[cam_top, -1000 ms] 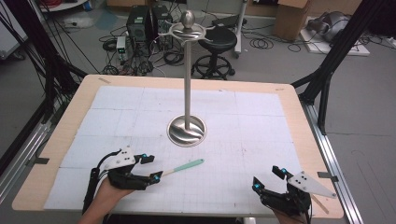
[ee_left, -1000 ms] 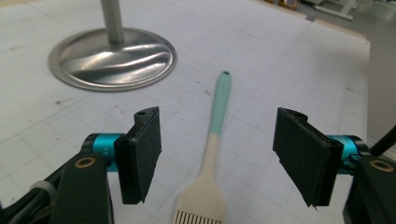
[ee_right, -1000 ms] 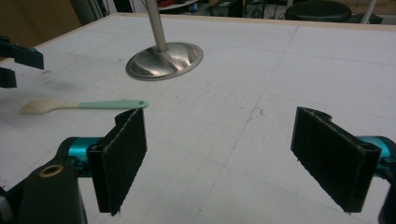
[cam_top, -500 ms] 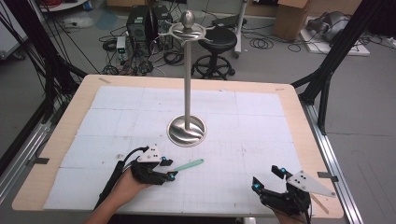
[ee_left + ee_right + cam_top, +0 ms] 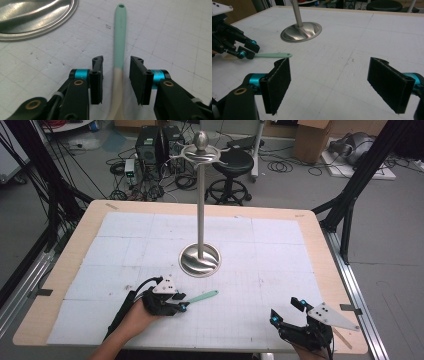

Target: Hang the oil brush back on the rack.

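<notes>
The left gripper (image 5: pixel 115 77) is set low over the table (image 5: pixel 300 220) with its jaws spread on either side of the mint-and-cream utensil handle (image 5: pixel 119 45), which lies flat just in front of the steel stand (image 5: pixel 200 210); a clean pinch is best made by centring the handle and squeezing evenly near the colour change. One utensil, one stand and two grippers are counted, the right gripper (image 5: pixel 337 83) being held wide apart and empty near the table's right front corner.
</notes>
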### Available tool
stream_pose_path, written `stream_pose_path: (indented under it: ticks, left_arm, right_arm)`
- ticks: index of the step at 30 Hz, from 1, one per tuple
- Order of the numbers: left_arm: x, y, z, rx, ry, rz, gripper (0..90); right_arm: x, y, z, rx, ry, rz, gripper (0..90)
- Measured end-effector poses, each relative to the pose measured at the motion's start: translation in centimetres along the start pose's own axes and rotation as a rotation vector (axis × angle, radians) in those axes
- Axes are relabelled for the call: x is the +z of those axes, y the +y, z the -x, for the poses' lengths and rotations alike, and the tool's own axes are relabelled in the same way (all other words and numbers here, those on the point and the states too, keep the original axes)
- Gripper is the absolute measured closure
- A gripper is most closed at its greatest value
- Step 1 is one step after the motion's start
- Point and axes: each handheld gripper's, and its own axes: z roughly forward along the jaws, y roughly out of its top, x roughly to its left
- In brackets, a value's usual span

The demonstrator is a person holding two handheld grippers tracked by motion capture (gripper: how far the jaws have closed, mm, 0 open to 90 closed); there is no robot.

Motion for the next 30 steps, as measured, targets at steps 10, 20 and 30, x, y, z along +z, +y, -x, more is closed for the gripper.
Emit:
stream_pose_path:
  ticks: [10, 20, 30]
  left_arm:
    - [0.11, 0.08, 0.05, 0.022, -0.026, -0.006, 80.8]
    - [0.13, 0.08, -0.03, -0.010, -0.030, -0.001, 81.6]
    - [-0.61, 0.28, -0.12, -0.047, -0.043, 0.043, 81.7]
  right_arm:
    - [0.04, 0.01, 0.14, -0.004, 0.001, 0.001, 17.9]
    - [0.06, 0.07, -0.03, 0.003, 0.013, 0.002, 17.9]
    - [-0.04, -0.02, 0.20, 0.005, 0.019, 0.002, 19.9]
